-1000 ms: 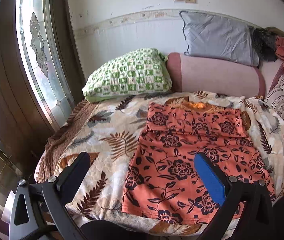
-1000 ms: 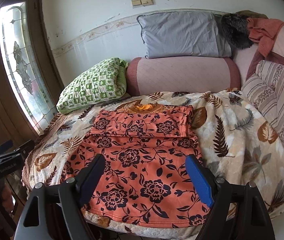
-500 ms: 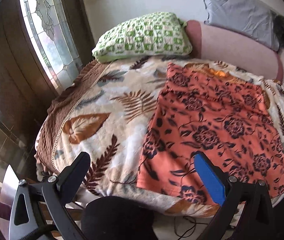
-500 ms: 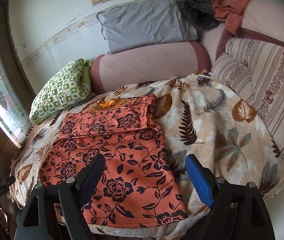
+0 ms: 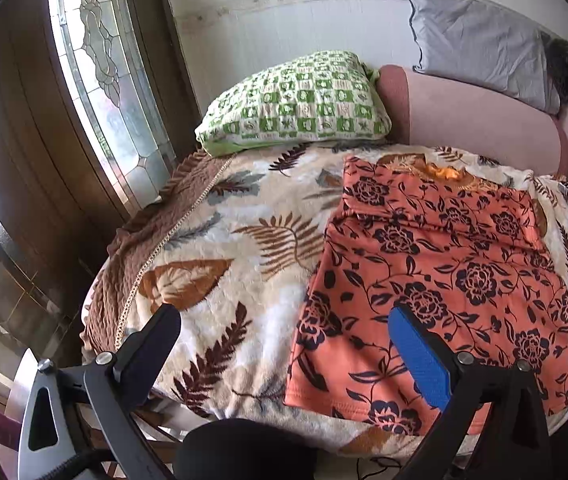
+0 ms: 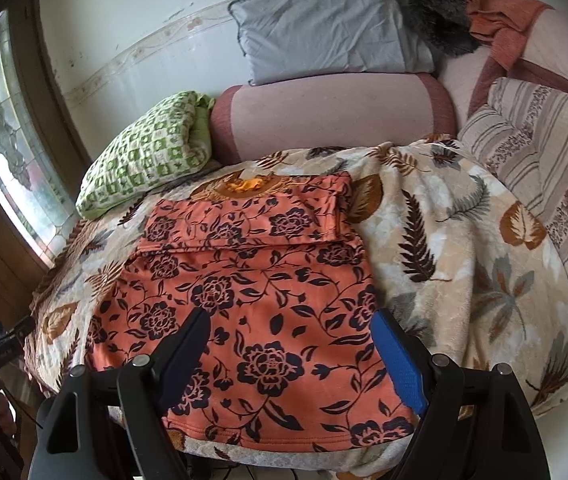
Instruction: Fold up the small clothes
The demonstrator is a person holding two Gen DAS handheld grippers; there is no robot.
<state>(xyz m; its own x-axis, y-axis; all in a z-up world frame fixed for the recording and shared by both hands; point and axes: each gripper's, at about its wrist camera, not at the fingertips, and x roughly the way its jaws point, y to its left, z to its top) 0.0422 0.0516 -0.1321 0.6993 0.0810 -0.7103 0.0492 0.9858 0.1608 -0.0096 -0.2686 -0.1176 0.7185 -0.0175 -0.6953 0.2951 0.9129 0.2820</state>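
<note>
Orange floral cloth, the garment [image 6: 259, 300] lies flat on the leaf-print blanket [image 6: 464, 264], long axis running from you to the far pillows, its near hem just beyond your left gripper [image 5: 284, 344] and right gripper [image 6: 288, 344], both spread wide and empty.

The orange floral knit top's [image 5: 436, 280] near hem corner hides behind the left claw's blue pad [image 5: 420, 360]; the striped beige cushion [image 6: 544, 152] runs off-frame.

Bed under leaf-print blanket [image 6: 464, 264], orange floral garment [image 6: 267, 312] flat on it, green checked pillow [image 6: 147, 160] at head
</note>
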